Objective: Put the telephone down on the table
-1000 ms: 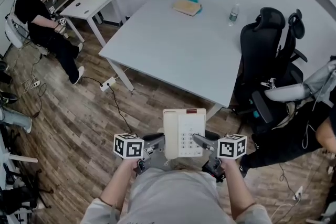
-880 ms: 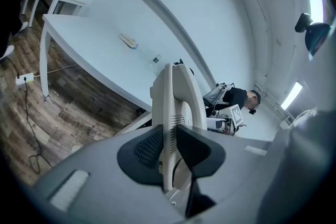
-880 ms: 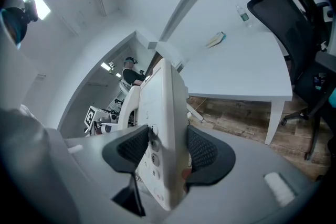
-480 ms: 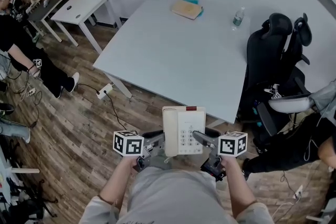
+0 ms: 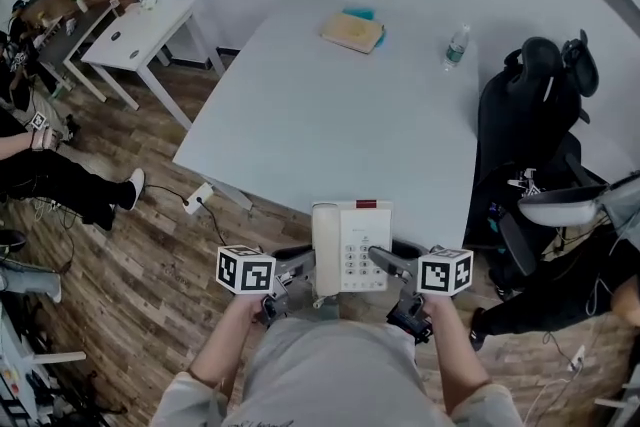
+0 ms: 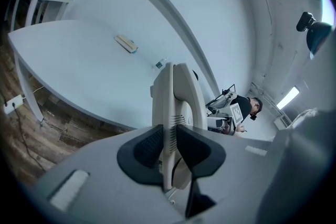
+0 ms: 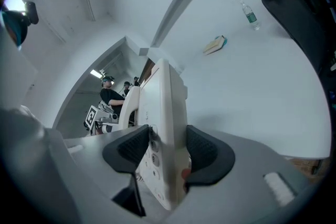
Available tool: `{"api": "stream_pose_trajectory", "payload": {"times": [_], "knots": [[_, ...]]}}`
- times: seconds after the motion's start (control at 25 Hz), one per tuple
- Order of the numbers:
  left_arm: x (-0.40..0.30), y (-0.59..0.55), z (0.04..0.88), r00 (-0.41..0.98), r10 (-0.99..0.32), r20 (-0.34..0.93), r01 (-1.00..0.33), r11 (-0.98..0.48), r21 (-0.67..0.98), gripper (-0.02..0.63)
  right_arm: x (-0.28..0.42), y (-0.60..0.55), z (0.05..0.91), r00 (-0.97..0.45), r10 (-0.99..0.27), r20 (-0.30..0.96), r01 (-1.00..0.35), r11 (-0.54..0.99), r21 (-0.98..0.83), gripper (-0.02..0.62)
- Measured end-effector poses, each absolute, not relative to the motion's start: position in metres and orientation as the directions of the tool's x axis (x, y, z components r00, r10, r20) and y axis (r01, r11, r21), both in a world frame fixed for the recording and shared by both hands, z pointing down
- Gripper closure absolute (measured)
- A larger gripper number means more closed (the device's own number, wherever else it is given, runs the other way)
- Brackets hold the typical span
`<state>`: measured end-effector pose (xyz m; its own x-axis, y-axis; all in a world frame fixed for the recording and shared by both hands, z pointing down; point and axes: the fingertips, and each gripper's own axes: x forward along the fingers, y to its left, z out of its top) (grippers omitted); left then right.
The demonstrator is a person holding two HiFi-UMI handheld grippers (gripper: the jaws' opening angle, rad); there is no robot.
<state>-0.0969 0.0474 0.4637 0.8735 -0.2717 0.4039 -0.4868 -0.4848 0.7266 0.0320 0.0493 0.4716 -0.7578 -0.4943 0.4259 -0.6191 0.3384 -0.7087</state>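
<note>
A cream desk telephone (image 5: 351, 248) with a keypad and a red strip at its top hangs in the air at the near edge of the big white table (image 5: 330, 105). My left gripper (image 5: 300, 267) is shut on its left side, where the handset lies (image 6: 176, 102). My right gripper (image 5: 385, 263) is shut on its right side, beside the keys (image 7: 160, 128). Each gripper view shows the phone edge-on, squeezed between the dark pads (image 6: 149, 147) (image 7: 202, 152), with the tabletop stretching beyond.
On the far part of the table lie a tan book on something teal (image 5: 352, 31) and a water bottle (image 5: 457, 46). A black office chair (image 5: 525, 130) stands at the table's right. A small white desk (image 5: 135, 35) is at far left; a seated person's legs (image 5: 60, 180) show left.
The telephone and both grippers have moved forward to the table's near edge. The table now lies closer beneath the phone, and the seated person has slid toward the left edge of the view.
</note>
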Motion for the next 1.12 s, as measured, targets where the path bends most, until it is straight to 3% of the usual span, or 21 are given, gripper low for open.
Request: {"api": "stream_pose_trajectory", "payload": {"times": [0.4, 1.12], "knots": [[-0.112, -0.001, 0.46, 0.884, -0.251, 0.395, -0.468, -0.498, 0.73, 0.511, 0.016, 0.006, 0.468, -0.735, -0.528, 0.426, -0.634, 0.312, -0.708, 0.364], [-0.099, -0.03, 0.462, 0.869, -0.302, 0.391, -0.49, -0.431, 0.757, 0.511, 0.03, -0.031, 0.468, -0.766, -0.464, 0.445, -0.615, 0.327, -0.717, 0.364]]}}
